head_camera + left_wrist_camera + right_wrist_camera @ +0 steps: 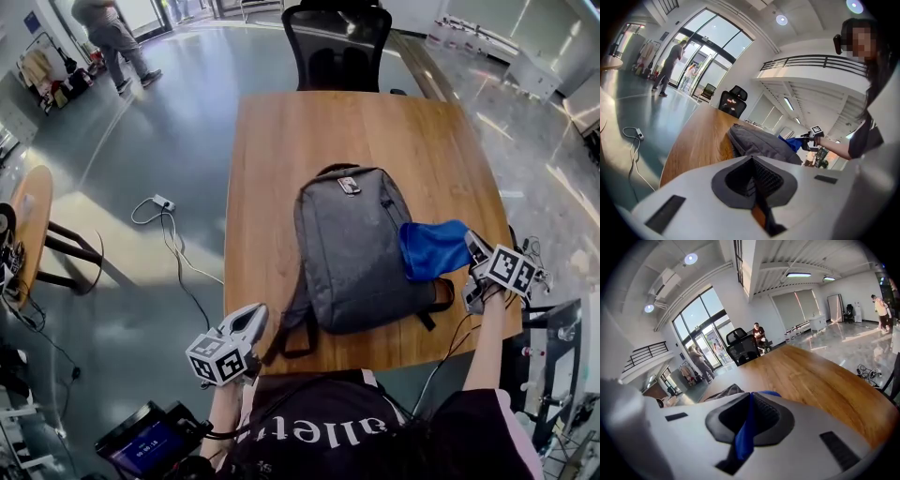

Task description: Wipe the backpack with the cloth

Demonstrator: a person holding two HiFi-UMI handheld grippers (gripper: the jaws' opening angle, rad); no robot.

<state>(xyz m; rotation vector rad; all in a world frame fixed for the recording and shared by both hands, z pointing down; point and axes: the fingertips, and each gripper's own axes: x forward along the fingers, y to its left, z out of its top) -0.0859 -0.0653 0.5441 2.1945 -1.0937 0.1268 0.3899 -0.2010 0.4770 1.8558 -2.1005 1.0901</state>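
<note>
A grey backpack point(352, 253) lies flat on the near half of the wooden table point(309, 141), its straps trailing toward the front edge. A blue cloth point(433, 248) rests on the backpack's right side, with my right gripper point(473, 255) shut on its right end. The right gripper view shows the cloth point(745, 432) pinched between the shut jaws of that gripper point(751, 401). My left gripper point(251, 317) hovers at the table's front-left corner, just left of a strap loop; it is shut with nothing in it. From the left gripper point(752, 161), the backpack point(759, 143) and cloth point(790, 142) lie ahead.
A black office chair point(337, 42) stands at the table's far end. A small round table point(28, 225) and floor cables point(164, 220) are to the left. A person point(112, 33) walks at the far left. The table's right edge is close under my right gripper.
</note>
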